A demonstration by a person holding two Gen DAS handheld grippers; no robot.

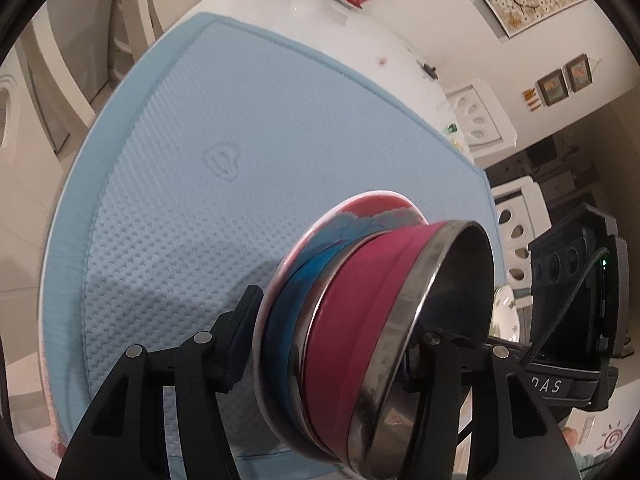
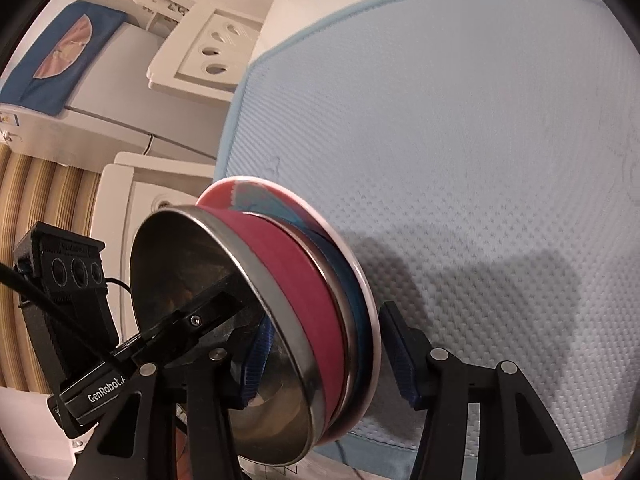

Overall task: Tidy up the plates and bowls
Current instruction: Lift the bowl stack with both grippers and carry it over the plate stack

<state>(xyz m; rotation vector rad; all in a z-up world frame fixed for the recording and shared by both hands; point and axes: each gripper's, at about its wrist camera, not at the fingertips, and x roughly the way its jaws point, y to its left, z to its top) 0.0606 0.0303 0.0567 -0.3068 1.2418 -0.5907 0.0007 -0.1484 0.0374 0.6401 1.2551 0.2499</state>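
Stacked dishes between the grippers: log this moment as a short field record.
stack: pink-sided steel bowl nested in a blue-sided one, on a patterned plate
stack pose: tipped on edge, above the mat
left gripper: straddles the stack's edge, one finger under the plate, one inside the bowl
right gripper: straddles the opposite edge the same way
surface: blue textured mat on a white table

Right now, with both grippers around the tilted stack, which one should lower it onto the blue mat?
Left, probably. The left gripper clamps the stack, finger against the plate; the right gripper may have its outer pad just clear.
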